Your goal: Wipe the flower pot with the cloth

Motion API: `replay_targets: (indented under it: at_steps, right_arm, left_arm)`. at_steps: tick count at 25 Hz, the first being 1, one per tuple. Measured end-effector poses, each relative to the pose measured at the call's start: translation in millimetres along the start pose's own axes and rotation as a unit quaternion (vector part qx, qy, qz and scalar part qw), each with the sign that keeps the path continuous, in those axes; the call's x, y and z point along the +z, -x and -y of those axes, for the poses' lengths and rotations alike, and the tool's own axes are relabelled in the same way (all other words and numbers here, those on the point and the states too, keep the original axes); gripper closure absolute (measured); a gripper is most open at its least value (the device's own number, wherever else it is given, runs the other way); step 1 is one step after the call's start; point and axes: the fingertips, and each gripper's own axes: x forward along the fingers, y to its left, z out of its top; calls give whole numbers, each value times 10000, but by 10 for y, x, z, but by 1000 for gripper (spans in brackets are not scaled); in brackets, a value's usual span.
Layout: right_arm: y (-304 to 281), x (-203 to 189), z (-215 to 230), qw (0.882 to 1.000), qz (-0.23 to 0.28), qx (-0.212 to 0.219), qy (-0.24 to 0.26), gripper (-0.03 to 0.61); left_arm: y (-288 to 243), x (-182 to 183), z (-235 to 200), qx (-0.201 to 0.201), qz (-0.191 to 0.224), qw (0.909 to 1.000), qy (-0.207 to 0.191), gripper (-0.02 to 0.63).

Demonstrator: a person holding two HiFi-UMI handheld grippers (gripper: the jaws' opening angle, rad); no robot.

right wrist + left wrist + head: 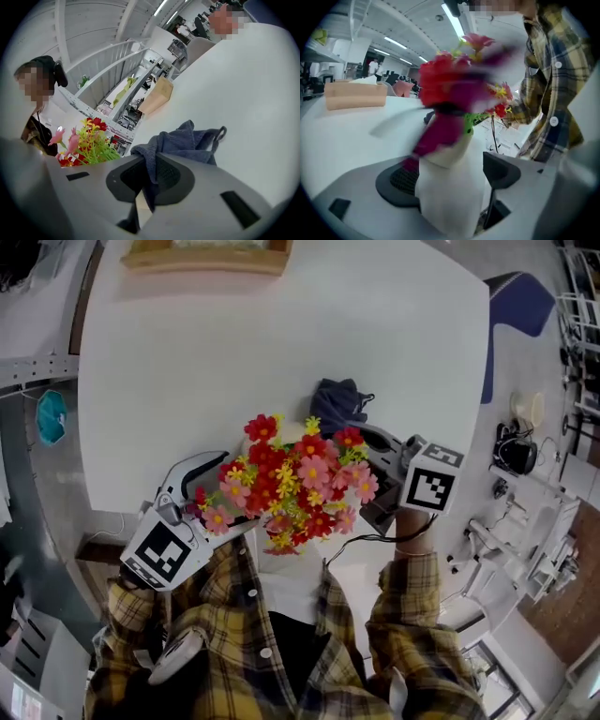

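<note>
Two claws, both loaded: my left gripper (450,177) is closed partway, jaws set against the sides of the white flower pot (454,213), with the flowers (291,488) blurred above. My right gripper (150,183) is pinched tight on a fold of the blue cloth (185,140), the rest trailing onto the white table (206,362). In the head view the pot sits lower centre and the cloth is just beyond the blooms, toward the upper right. The cloth isn't on the pot's wall, so I judge that all the wiping is left.
</note>
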Motion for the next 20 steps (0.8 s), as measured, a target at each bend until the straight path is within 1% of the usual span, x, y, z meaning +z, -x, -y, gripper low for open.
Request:
replay_targets:
  at_steps: [2,4,7,9,11,13,16,20]
  right_arm:
    - [27,-66,-9,9999,64,-61,-119,567]
    - [40,-153,-30,9996,101,-131,-207,568]
    - [38,-302,-86,9990,199,-217,-342,566]
    - [33,-406,-135,9982,308,-290,-426,567]
    - [42,-496,-185,9971,432,-342,-526,568]
    - [73,-549,-214,9958,547,-373,-636,568]
    - [92,-582,-217,9958,539,-353,-646,568]
    - [130,-646,-247,9997,92,-220,-109,567]
  left_arm:
    - [-39,-21,60,198,54,9996,174,198]
    - [-64,-24,56,479,161,9981,352,198]
    - [-53,-3,2,916,431,9928,645,198]
    - [-24,3,-18,1125,554,9895,720,198]
    - [3,-8,-9,1222,574,9885,678,198]
    - [9,-4,10,1187,561,9896,593,196]
    - [-3,10,-10,958,499,9934,388,196]
    - [-40,26,-33,514,201,9984,-115,198]
